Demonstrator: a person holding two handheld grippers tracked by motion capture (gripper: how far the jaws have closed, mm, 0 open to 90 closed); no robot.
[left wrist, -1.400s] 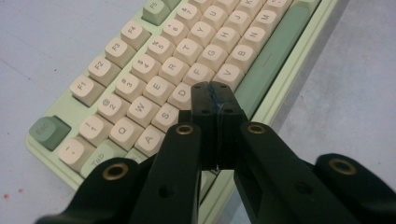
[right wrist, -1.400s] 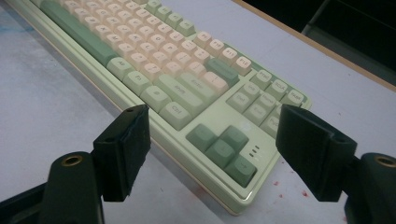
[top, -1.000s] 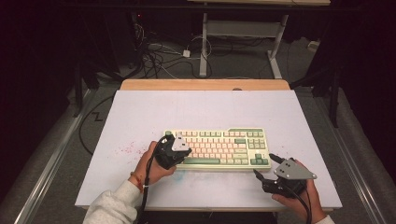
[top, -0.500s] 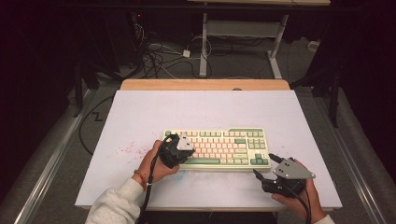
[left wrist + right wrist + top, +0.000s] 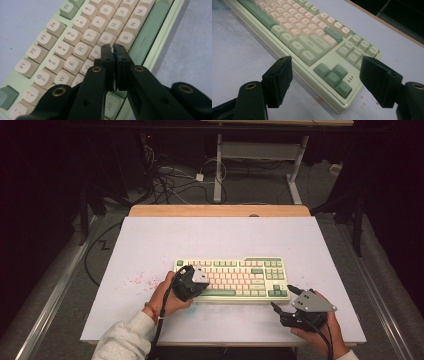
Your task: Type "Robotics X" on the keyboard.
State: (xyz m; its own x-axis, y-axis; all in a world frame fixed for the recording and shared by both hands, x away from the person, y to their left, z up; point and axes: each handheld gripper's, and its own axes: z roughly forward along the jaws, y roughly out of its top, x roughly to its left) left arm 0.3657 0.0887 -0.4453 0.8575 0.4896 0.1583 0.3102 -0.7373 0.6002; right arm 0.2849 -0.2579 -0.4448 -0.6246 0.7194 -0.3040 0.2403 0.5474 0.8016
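Black left tongs [image 5: 113, 48], nearly closed on nothing, I aim like a fingertip at the keyboard [image 5: 235, 276] keys, centre frame. Right tongs [image 5: 280, 298] wait wide open, empty, lower right on the tabletop [image 5: 150, 245].

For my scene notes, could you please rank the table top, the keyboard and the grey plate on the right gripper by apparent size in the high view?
1. Table top, by far.
2. Keyboard.
3. Grey plate on the right gripper, smallest though nearest the camera.
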